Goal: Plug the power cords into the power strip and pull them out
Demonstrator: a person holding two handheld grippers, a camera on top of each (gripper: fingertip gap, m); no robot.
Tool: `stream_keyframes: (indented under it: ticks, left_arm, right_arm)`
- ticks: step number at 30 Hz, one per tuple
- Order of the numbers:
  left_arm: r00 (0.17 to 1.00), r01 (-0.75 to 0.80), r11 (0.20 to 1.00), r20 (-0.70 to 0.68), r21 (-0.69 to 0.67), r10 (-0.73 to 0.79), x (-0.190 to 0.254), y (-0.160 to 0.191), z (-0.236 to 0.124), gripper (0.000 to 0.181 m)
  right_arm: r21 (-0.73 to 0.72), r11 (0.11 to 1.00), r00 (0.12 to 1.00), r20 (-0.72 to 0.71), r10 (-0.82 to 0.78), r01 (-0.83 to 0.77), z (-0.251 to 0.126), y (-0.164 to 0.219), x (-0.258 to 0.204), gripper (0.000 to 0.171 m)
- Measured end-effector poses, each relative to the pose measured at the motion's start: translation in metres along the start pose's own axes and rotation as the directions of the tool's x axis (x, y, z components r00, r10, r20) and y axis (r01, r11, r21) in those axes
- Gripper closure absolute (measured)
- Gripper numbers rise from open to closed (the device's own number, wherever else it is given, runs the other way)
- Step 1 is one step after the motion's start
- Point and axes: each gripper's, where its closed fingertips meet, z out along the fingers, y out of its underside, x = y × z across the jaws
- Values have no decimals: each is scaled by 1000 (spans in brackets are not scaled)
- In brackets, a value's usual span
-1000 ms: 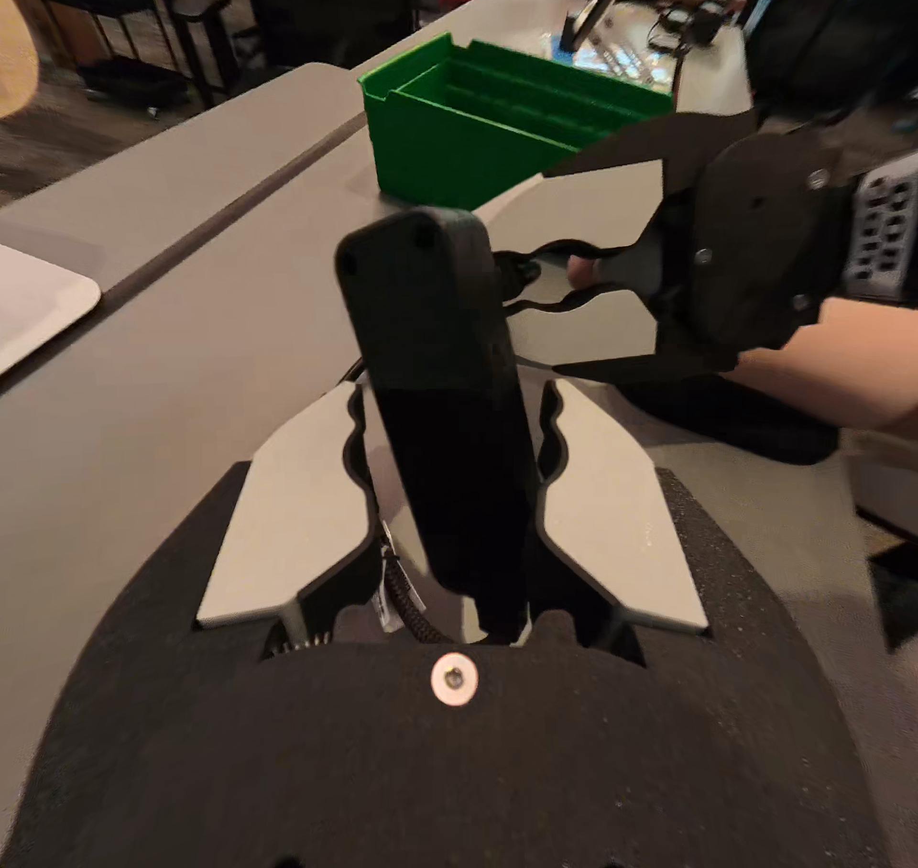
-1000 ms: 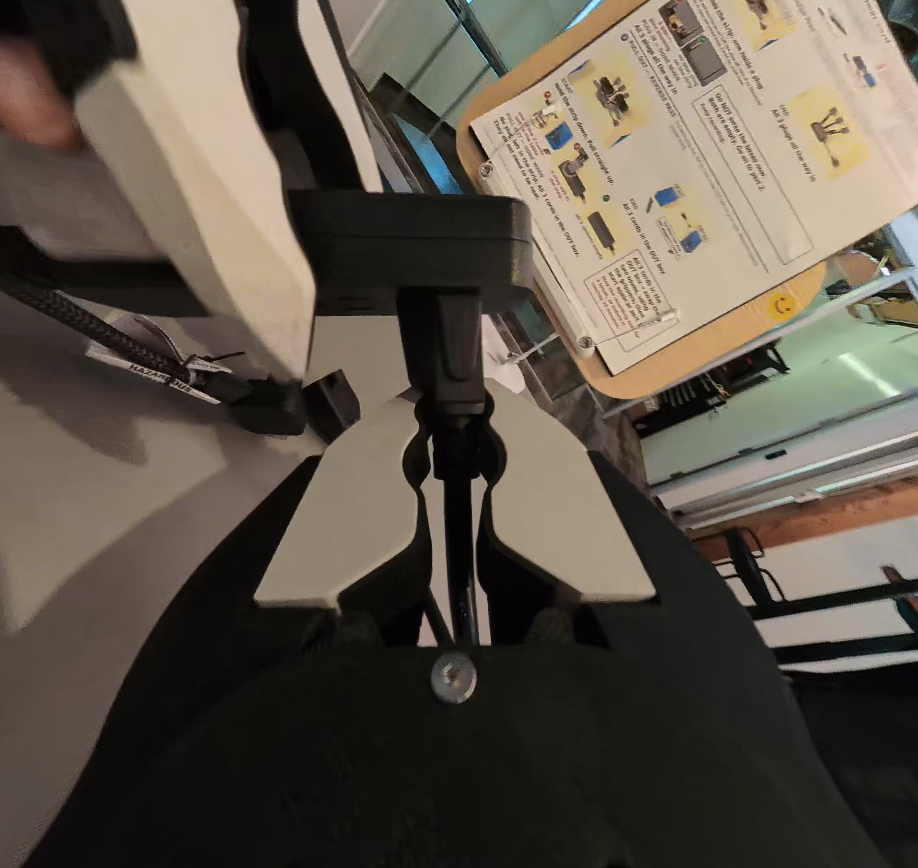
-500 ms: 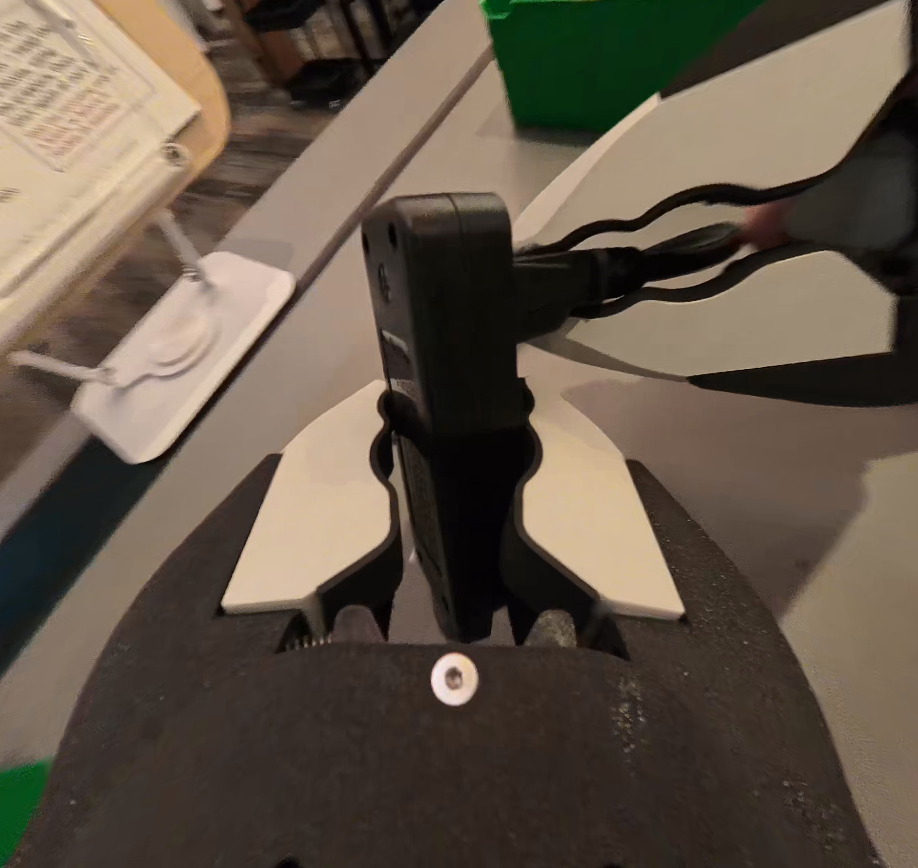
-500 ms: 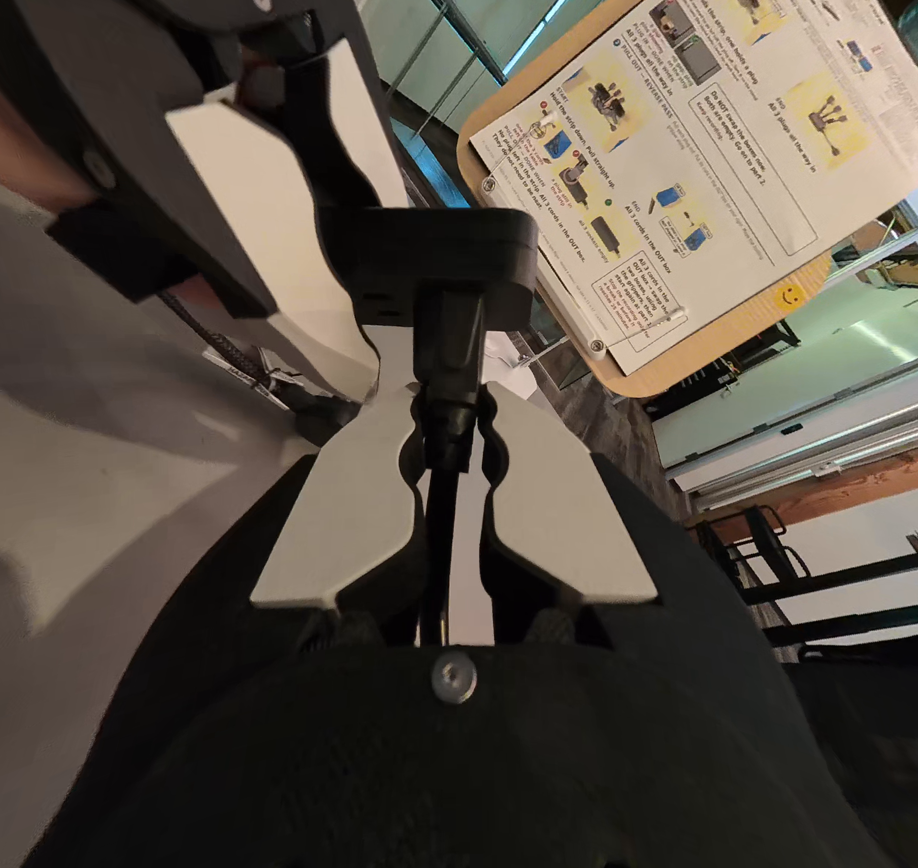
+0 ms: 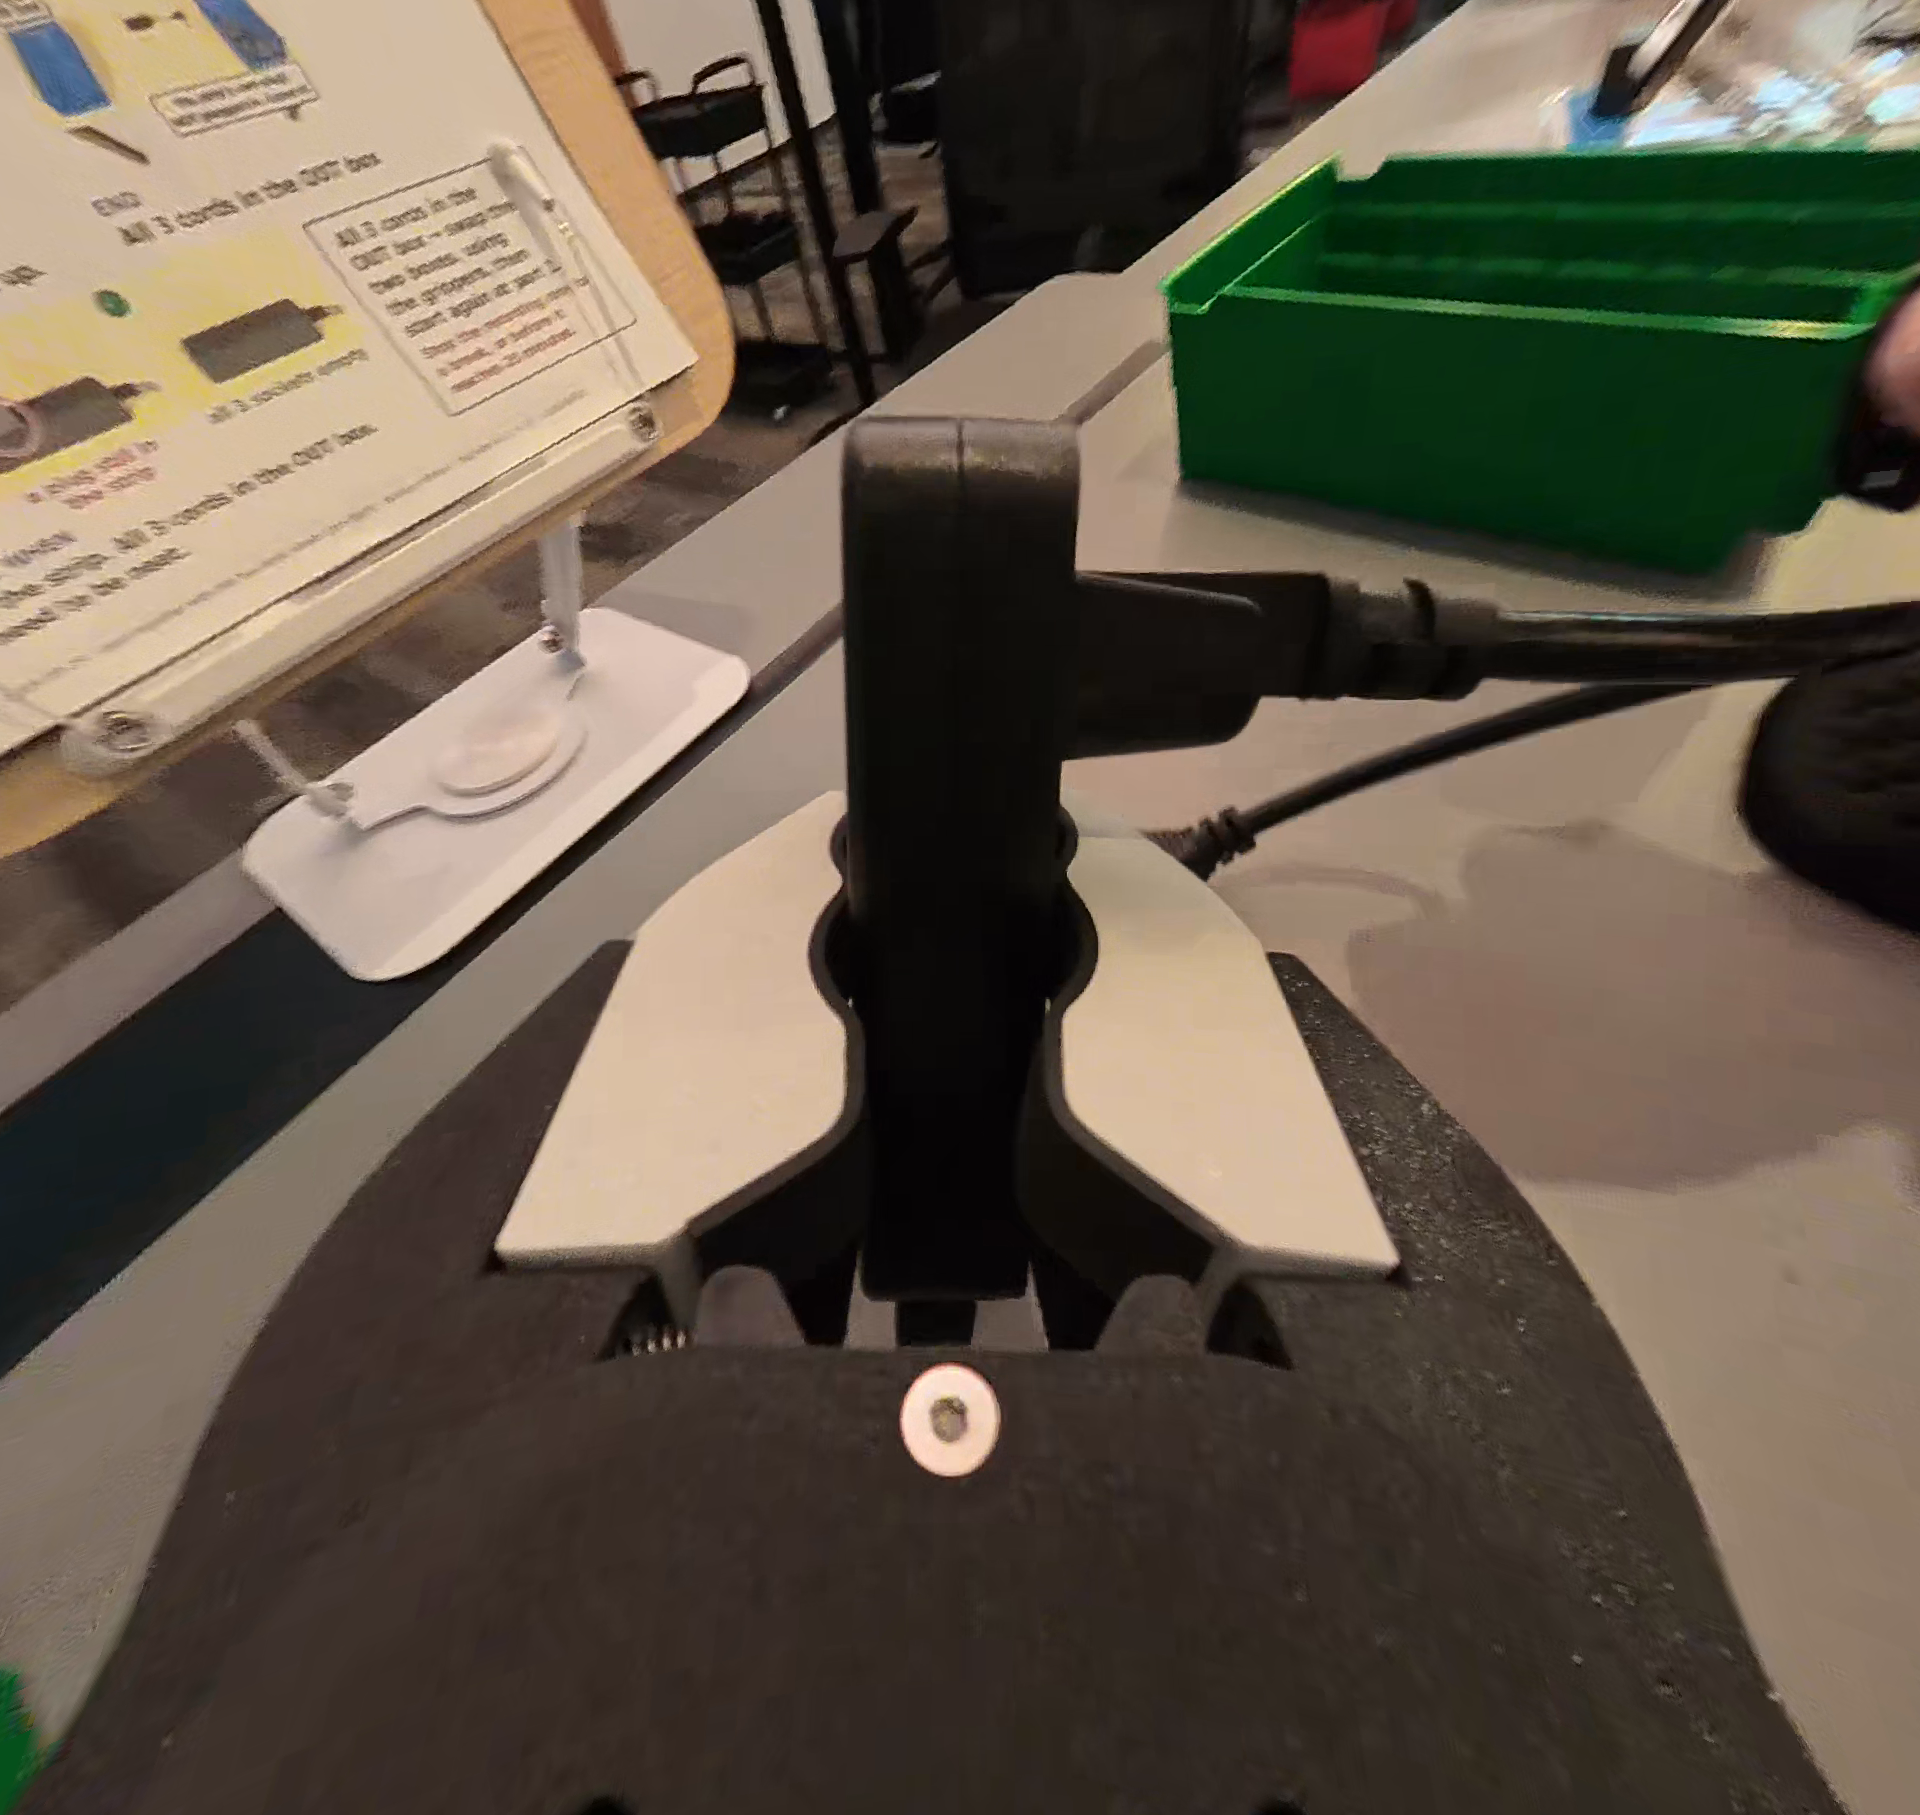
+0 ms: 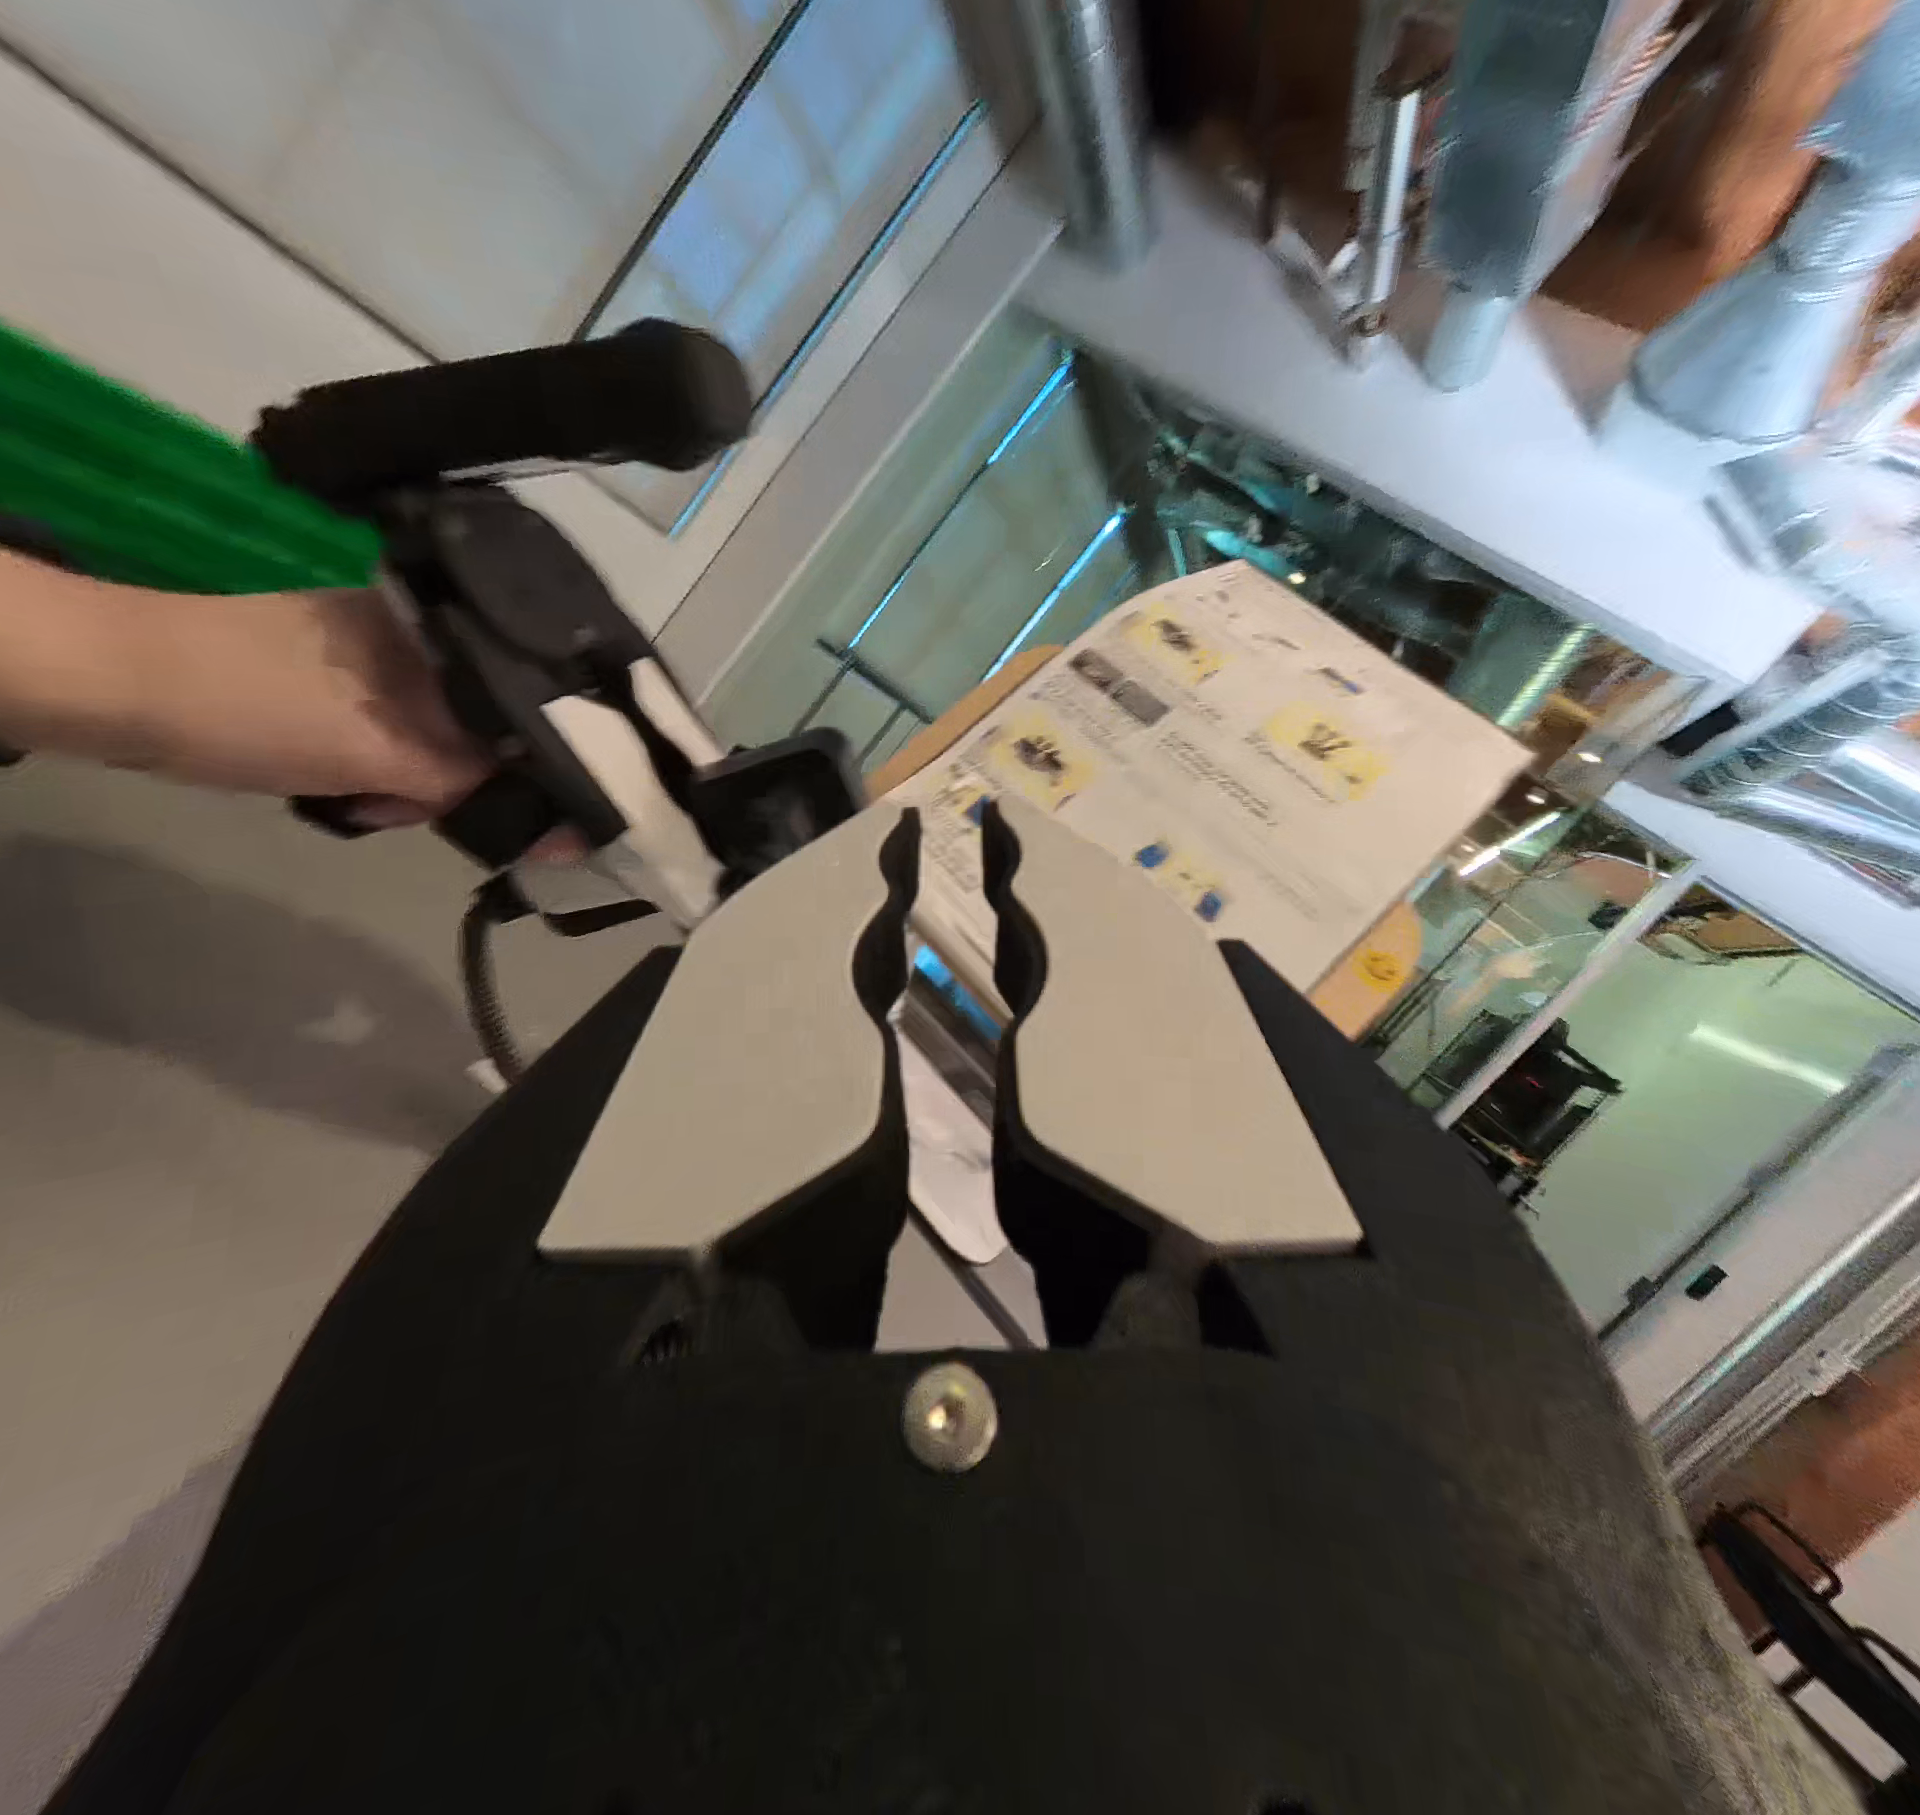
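Observation:
My left gripper (image 5: 956,835) is shut on the black power strip (image 5: 956,622) and holds it upright and edge-on above the grey table (image 5: 1558,986). A black plug (image 5: 1164,664) sits in the strip's right side, and its cord (image 5: 1662,645) runs off to the right. A second black cord (image 5: 1351,789) lies on the table behind. My right gripper (image 6: 951,820) is pulled back from the strip, its jaws a little apart with nothing between them. In the right wrist view the left gripper (image 6: 665,809) and the strip (image 6: 779,789) show, held by a hand (image 6: 260,705).
A green bin (image 5: 1507,415) with dividers stands at the back right of the table. A wooden board with an instruction sheet (image 5: 260,311) stands at the left on a white base (image 5: 499,778). A table seam and edge run along the left. One gripper's finger ends stand about 15 cm off the other's.
My right gripper has let go of the cord near the plug and drawn back from the strip. The plug stays in the strip. My left gripper has turned the strip toward the board.

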Motion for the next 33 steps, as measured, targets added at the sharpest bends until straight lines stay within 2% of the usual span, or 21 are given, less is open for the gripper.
stream_keyframes:
  ticks: [2, 4, 7, 9, 12, 14, 15, 20, 25, 28, 33]
  left_arm:
    - [997, 22, 999, -77, 34, -19, 11, -4, 1, 151]
    - [987, 42, 997, -156, 67, -31, 24, -9, 1, 151]
    - [969, 93, 993, -235, 73, -73, 39, -12, 2, 151]
    - [959, 117, 991, -267, 64, -96, 48, -11, 4, 151]
    - [952, 108, 993, -293, 53, -88, 62, -9, 8, 151]
    - [954, 86, 995, -292, 45, -69, 70, -8, 11, 151]
    - [961, 80, 996, -270, 46, -65, 70, -8, 12, 151]
    - [960, 110, 993, -262, 49, -94, 68, -7, 12, 151]
    - [965, 99, 994, -250, 50, -83, 70, -7, 13, 151]
    - [966, 93, 994, -248, 59, -76, 71, -7, 13, 150]
    - [985, -26, 999, -173, -37, 19, 67, 12, 22, 140]
  right_arm:
    - [-41, 999, 1000, -2, -10, 10, 0, 18, 14, 150]
    - [-127, 986, 994, 23, -107, 109, 2, 47, 18, 137]
    - [-214, 955, 974, 133, -182, 207, 9, 81, -7, 133]
    - [-176, 957, 961, 198, -194, 229, 15, 75, -37, 132]
    - [-113, 961, 964, 115, -240, 253, 22, 51, -51, 132]
    - [-102, 981, 983, 99, -157, 166, 25, 44, -56, 135]
    - [-118, 984, 988, 93, -120, 130, 27, 46, -55, 145]
    - [-189, 979, 995, 75, -58, 71, 29, 51, -54, 145]
    - [-206, 974, 993, 96, -70, 89, 26, 53, -53, 145]
    - [-210, 978, 995, 99, 14, 8, 25, 52, -52, 146]
    - [-241, 970, 991, 123, 51, -21, 28, 57, -56, 146]
